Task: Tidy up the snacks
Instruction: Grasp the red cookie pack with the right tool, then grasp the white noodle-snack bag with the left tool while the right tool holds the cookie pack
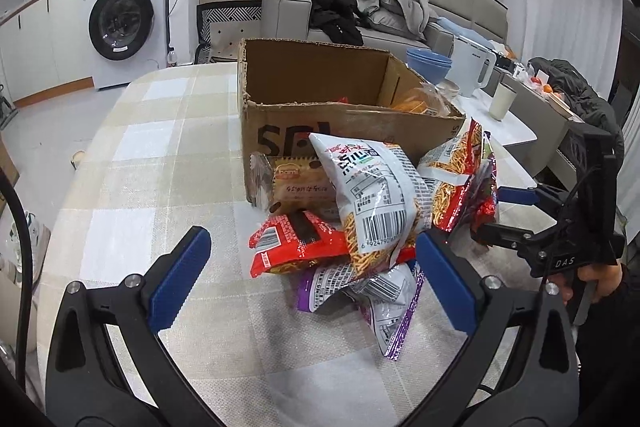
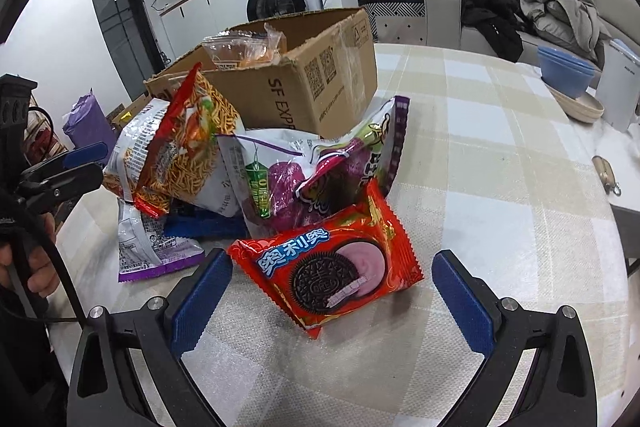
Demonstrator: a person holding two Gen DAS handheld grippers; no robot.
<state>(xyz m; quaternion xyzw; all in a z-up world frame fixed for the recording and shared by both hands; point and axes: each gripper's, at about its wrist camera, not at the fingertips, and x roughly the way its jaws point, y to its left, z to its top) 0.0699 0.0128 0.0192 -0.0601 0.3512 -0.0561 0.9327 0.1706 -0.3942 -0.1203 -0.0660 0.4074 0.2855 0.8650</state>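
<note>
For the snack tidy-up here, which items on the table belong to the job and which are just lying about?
Part of the job:
- cardboard box, one clear packet already inside
- Oreo packet
- white noodle-snack bag
- purple snack bag
- left gripper and right gripper, both open

Just lying about:
- blue bowls
- white kettle
- cup

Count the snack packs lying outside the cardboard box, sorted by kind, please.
Red Oreo pack: 1
Noodle-snack bags: 2
Purple packs: 2
Brown biscuit pack: 1
Total: 6 clearly visible; the pile may hide more.
</note>
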